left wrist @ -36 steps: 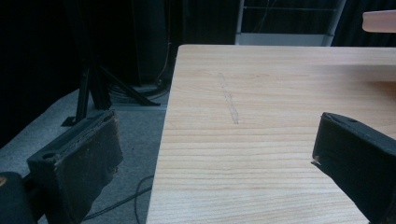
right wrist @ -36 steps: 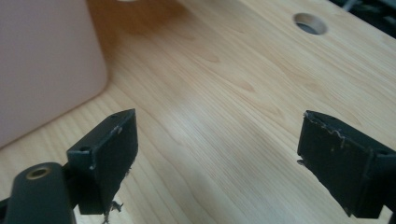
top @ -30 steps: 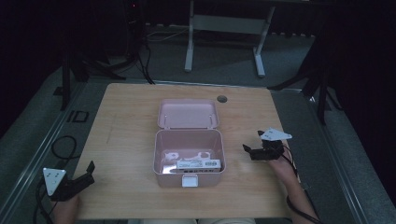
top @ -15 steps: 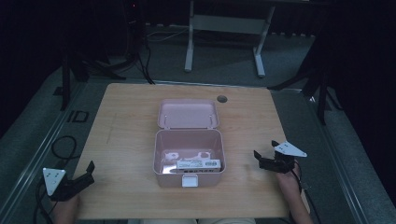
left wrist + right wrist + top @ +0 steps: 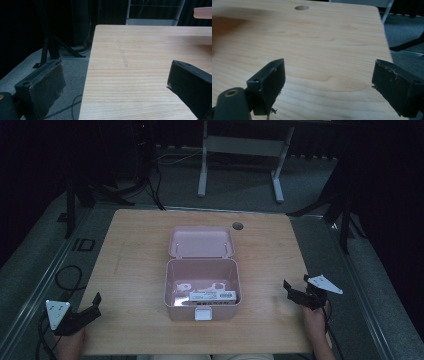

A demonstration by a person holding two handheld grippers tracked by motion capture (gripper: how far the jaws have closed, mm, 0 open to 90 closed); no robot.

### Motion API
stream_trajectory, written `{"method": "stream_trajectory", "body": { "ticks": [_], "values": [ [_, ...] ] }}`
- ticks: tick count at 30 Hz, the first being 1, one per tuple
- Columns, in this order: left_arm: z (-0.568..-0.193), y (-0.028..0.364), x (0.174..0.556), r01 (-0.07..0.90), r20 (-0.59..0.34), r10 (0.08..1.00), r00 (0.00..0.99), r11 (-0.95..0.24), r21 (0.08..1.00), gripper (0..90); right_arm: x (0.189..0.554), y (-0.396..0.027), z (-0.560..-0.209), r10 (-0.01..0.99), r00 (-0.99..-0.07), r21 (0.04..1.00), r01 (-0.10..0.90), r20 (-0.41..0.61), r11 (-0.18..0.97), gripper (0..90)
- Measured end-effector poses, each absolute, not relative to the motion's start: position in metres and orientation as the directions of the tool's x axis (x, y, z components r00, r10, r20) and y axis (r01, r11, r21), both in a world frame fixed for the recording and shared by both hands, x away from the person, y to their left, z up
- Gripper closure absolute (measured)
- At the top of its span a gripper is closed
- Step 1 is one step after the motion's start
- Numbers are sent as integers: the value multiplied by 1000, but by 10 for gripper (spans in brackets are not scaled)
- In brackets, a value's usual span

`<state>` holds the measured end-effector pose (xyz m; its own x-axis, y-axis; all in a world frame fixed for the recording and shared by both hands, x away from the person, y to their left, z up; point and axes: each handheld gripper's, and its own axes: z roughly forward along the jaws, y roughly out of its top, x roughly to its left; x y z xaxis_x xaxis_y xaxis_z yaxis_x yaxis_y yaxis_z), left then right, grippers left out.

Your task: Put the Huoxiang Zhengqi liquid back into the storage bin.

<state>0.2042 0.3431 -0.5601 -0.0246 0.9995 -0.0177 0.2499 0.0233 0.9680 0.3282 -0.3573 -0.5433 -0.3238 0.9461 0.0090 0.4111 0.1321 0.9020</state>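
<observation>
Worktop point(image 5: 140, 250): pale wood laminate, visible grain, rounded corners, a round cable hole point(image 5: 237, 226) near its far edge.

Pink box point(image 5: 202, 290): smooth matte plastic, rectangular with rounded corners, standing at mid-worktop. Its hinged lid point(image 5: 201, 241) is thrown back and lies open on the far side. A small white latch tab point(image 5: 202, 313) sits on the near wall. Inside: a flat white labelled packet point(image 5: 212, 296) and pale rounded pieces behind it; print and shapes too small to make out.

Left tool point(image 5: 89, 307): at the near left corner of the worktop, well apart from the box, grey three-cornered plate on top. Left gripper view: the two black jaws, dull and rubbery with scuffed edges, stand wide apart with nothing between them; one hangs over the floor beyond the worktop edge. Both are cut off by the frame.

Right tool point(image 5: 291, 291): near the right edge, well apart from the box. Right gripper view: jaws spread wide, empty, frayed at the pad edges, bare wood between them. A blurred brown shadow covers the upper left corner.

Surroundings dark; floor cables and stand legs barely readable.
</observation>
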Motion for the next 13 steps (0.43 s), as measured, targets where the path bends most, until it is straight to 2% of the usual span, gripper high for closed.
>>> {"method": "stream_trajectory", "body": {
  "ticks": [8, 13],
  "values": [
    [-560, 343, 203, 245, -19, 999, -27, 25, 969, 15, 329, -373, -542, 969, -242, 908, 416, 54, 53, 128],
    [-560, 342, 203, 245, -15, 1000, -25, 20, 969, 15, 331, -375, -544, 972, -233, 902, 424, 27, 77, 129]
  ]
}}
